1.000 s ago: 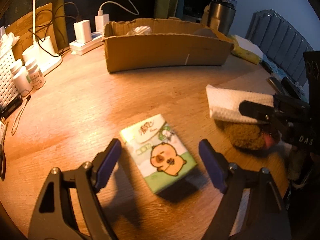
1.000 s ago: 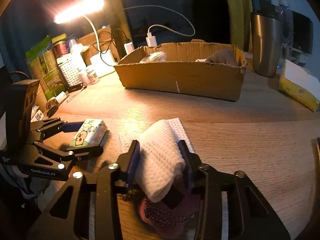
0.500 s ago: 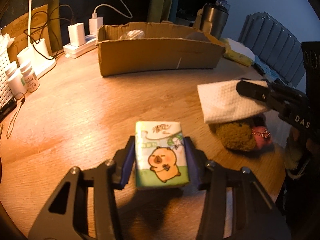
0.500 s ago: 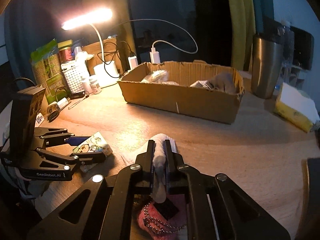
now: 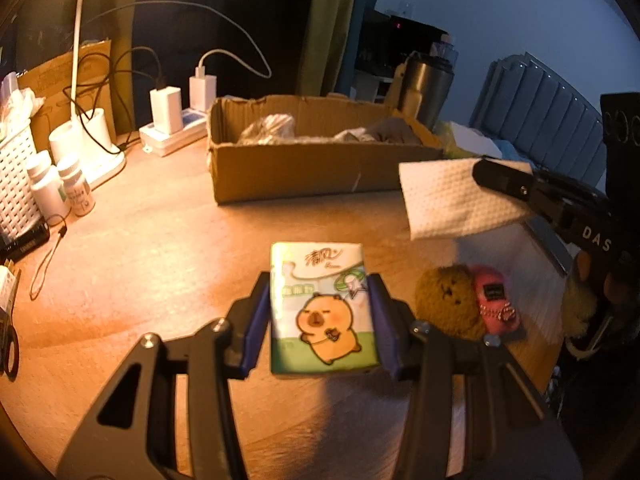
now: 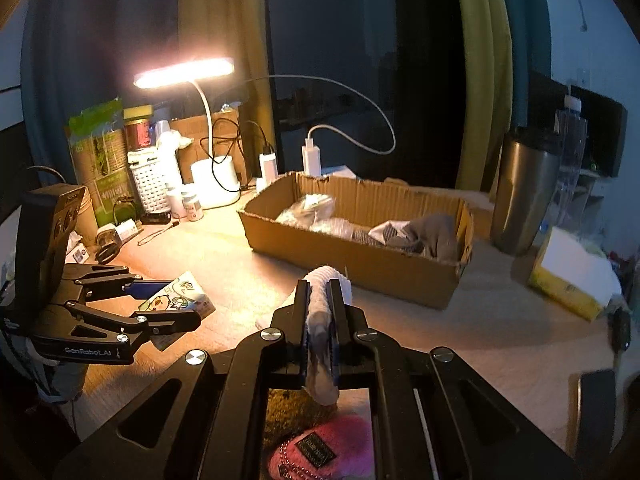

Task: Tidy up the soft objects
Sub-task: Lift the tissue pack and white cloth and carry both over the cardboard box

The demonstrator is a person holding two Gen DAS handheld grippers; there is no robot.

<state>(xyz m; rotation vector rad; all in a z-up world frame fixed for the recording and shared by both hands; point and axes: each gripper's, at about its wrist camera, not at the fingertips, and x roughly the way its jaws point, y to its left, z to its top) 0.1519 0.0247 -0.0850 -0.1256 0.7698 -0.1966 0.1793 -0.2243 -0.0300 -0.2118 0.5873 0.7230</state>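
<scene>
At the far left of the wooden table (image 5: 132, 264) stand a white basket (image 5: 14, 184) and two small bottles (image 5: 60, 188), under a desk lamp (image 6: 184, 73); we leave them alone. Next comes our left gripper (image 5: 320, 316), its jaws clenched on a tissue pack (image 5: 322, 306) printed with a cartoon animal. The blue pads (image 5: 256, 316) press the pack's two long sides around its middle, and from the right wrist view it seems raised a little off the wood. We judge it light and squashy, with a slick film wrapper, so a firm hold across the middle suits it better than a pinch at a corner.

Behind, in the centre, sits the cardboard box (image 5: 304, 168), already holding crumpled soft things (a plastic bag and grey cloth, as far as we can tell). It looks like the place for both loads.

Further right, our right gripper (image 6: 322, 312) is squeezed tight on a white paper towel (image 5: 452, 200), which hangs limp and folded over the fingers. It weighs almost nothing and tears easily, so we would carry it gently. Below it, on the table, lie a brown plush toy (image 5: 446, 300) touching a pink pouch (image 5: 494, 298), both ungrasped. A steel tumbler (image 6: 524, 192) stands just beside the box's right end.
</scene>
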